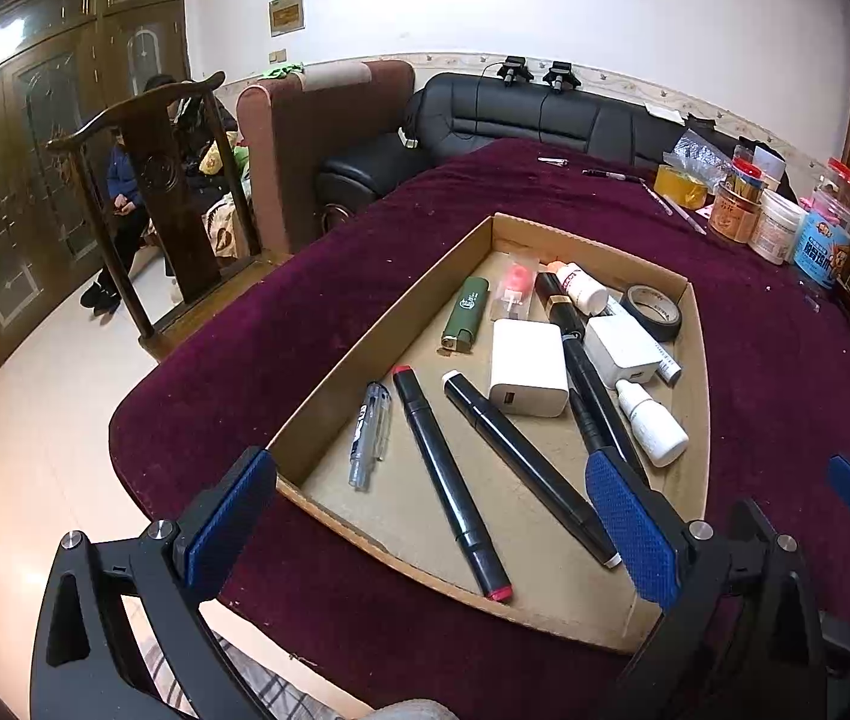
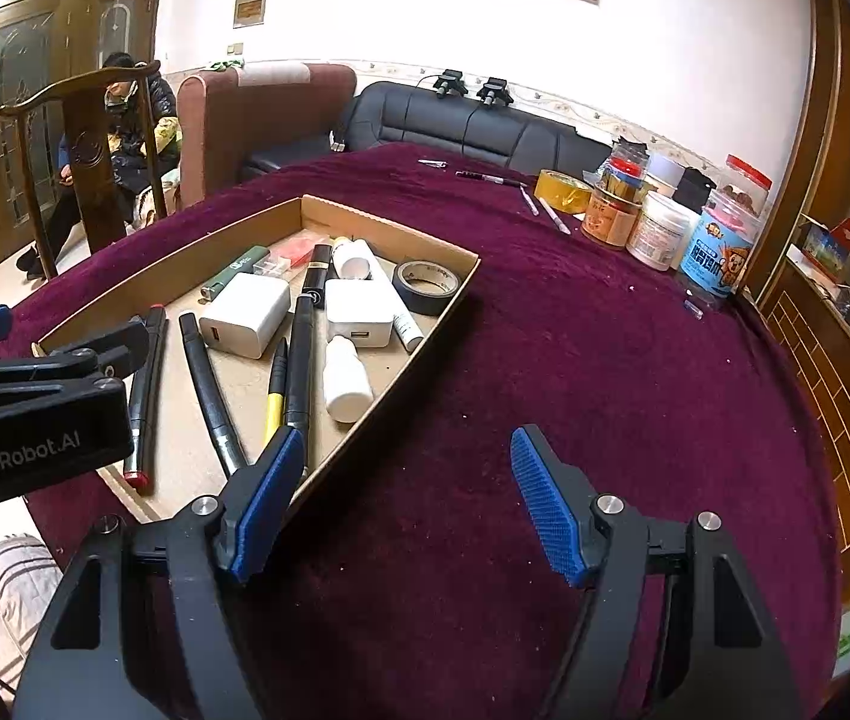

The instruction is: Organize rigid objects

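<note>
Shallow cardboard tray (image 1: 698,372) is sitting on the maroon tablecloth (image 2: 575,360), near the table's front edge, holding all the small items. Inside, along the near left: a clear pen (image 1: 370,435), then a red-capped black marker (image 1: 449,480) lying lengthwise, then a white-tipped black marker (image 1: 530,468) angling toward the near right corner. A white charger block (image 1: 528,367) is lying mid-tray, a green lighter (image 1: 466,313) just beyond it on the left. A second white charger (image 1: 622,351) is sitting to the right, a long black pen (image 1: 590,384) running between the two. A white dropper bottle (image 1: 652,423) is lying near the right wall, a roll of black tape (image 1: 656,311) in the far right corner, another small white bottle (image 1: 580,287) and a pinkish packet (image 1: 515,288) at the far end. In the right wrist view a yellow-barrelled pen (image 2: 275,396) is showing beside the long black pen.

Left gripper (image 1: 431,516) is hovering over the tray's near edge, jaws spread wide, nothing between them — not touching any item. Right gripper (image 2: 407,498) is hanging over bare cloth just right of the tray, jaws also apart and holding nothing; its left pad (image 2: 272,495) is overlapping the tray's near right corner in view.

Further back on the cloth: yellow tape roll (image 2: 563,191), a cluster of jars and tubs (image 2: 665,228), loose pens. Black sofa (image 1: 545,114) and wooden chair (image 1: 155,192) are standing behind the table.
</note>
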Available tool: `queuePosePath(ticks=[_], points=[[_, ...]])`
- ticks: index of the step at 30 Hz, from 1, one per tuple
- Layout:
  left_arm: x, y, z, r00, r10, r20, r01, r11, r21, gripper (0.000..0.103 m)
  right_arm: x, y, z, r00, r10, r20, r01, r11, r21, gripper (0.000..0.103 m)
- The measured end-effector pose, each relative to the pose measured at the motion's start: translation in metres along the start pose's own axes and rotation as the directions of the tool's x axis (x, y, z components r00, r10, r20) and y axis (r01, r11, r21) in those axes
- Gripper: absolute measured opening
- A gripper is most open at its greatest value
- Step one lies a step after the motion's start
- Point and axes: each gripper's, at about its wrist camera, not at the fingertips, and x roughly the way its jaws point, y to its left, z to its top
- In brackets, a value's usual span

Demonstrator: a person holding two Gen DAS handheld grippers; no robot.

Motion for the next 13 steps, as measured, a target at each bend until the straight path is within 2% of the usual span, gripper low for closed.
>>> queuePosePath(ticks=[13], points=[[-0.001, -0.027, 0.004, 1.000, 0.013, -0.010, -0.013, 0.998, 0.058, 0.102, 0.003, -0.021, 0.003, 1.000, 0.030, 0.009, -0.030, 0.999, 0.037, 0.071]])
